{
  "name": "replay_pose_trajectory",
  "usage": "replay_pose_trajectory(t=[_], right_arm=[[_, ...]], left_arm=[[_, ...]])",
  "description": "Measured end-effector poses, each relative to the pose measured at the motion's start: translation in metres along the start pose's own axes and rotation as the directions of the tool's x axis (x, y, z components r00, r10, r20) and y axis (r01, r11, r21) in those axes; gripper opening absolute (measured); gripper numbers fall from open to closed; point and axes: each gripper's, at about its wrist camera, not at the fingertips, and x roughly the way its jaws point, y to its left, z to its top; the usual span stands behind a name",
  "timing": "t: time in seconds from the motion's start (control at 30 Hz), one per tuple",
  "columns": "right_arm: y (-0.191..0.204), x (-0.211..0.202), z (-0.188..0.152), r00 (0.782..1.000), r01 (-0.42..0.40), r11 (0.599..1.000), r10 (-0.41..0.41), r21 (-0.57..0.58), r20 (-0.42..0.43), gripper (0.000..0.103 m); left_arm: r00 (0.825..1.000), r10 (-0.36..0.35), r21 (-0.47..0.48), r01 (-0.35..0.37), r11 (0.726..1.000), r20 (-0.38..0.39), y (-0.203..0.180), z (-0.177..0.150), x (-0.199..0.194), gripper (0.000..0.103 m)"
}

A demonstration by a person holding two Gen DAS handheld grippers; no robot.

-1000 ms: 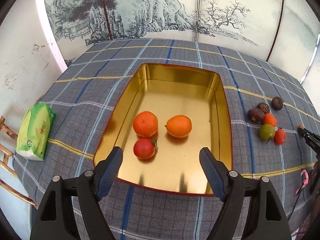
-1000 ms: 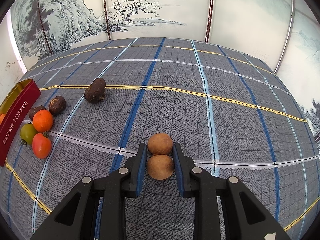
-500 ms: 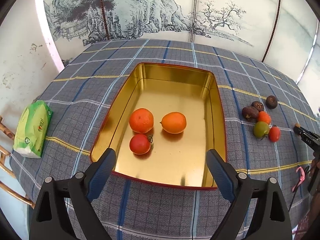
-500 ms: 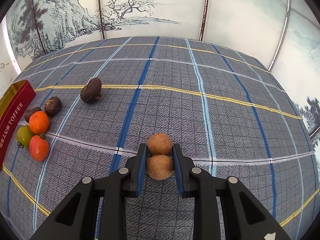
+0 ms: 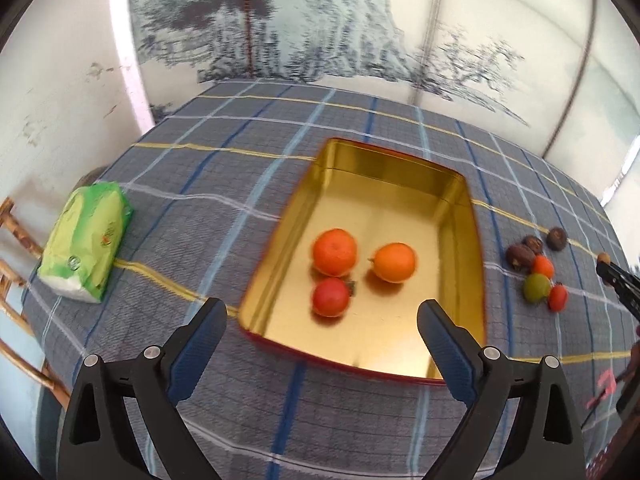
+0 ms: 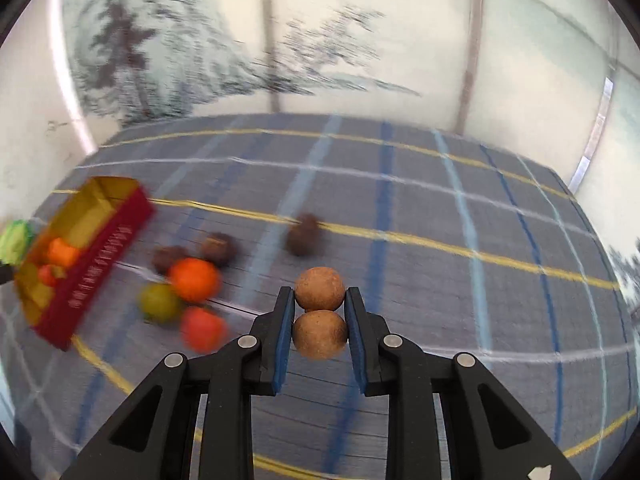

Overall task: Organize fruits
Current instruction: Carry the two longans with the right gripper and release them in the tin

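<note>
My right gripper [image 6: 319,312] is shut on two small brown round fruits [image 6: 320,330], held above the checked tablecloth. My left gripper [image 5: 322,324] is open and empty, raised above the near end of the gold tin tray [image 5: 460,240]. The tray holds two oranges [image 5: 334,252] and a red tomato [image 5: 331,297]. A loose group lies right of the tray: an orange fruit [image 6: 195,279], a green one [image 6: 158,301], a red one [image 6: 202,328] and dark brown fruits [image 6: 218,247]. The tray shows at the left of the right wrist view [image 6: 100,256].
A green tissue pack [image 5: 86,242] lies at the table's left edge, with a wooden chair [image 5: 16,240] beyond it. A painted screen stands behind the table. The right gripper's tip shows at the right edge of the left wrist view [image 5: 616,280].
My right gripper has lifted with the two brown fruits and swung left toward the tray. My left gripper has pulled back and up from the tray, still open.
</note>
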Motion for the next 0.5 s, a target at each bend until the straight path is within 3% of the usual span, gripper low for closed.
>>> replay_pose_trajectory(t=[0.23,0.5], right_arm=[[0.101,0.009,0.021,0.978,-0.210,0.968,0.208,-0.140,-0.026,0.024],[0.190,0.023,0.031,0.944,-0.330,0.908,0.316,-0.259,-0.096,0.024]], left_arm=[[0.999,0.046,-0.078,-0.046,0.996,0.005,0.034,-0.004,-0.002,0.096],[0.996,0.083,-0.143,-0.084,0.986,-0.015,0.067,-0.013,0.002,0.097]])
